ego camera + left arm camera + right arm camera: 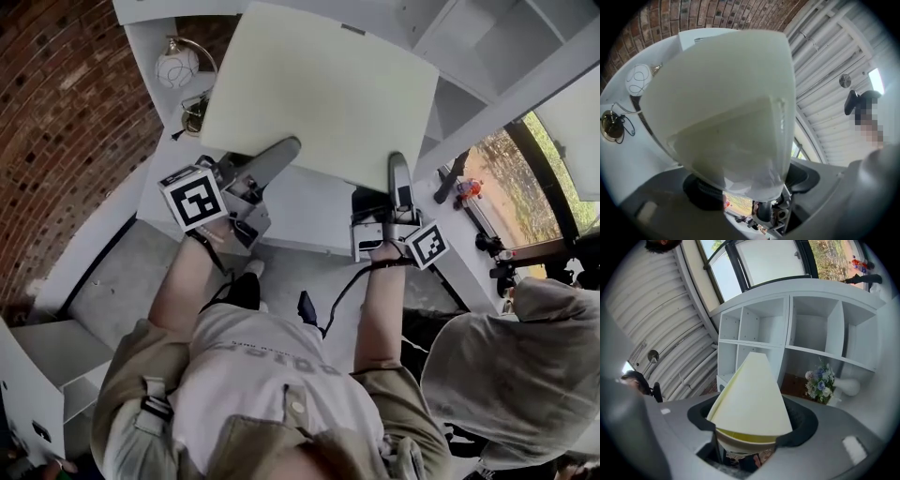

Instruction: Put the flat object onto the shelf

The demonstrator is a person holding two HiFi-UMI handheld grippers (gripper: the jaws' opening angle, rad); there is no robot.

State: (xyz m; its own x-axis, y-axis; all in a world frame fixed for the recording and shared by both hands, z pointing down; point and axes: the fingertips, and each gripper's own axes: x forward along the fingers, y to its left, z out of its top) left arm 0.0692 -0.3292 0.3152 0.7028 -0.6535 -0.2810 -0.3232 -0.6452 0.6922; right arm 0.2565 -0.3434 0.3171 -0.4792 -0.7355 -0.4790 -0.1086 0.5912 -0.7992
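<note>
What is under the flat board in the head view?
The white shelf unit lies under the flat board, with a round white ornament showing past its left edge. The board covers most of the shelf, so anything else there is hidden.

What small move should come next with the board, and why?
The left gripper and right gripper each clamp the flat board by its near edge, and it hangs in the air, not resting on the white shelf. So probably: move both forward together, board level, toward an open compartment.
</note>
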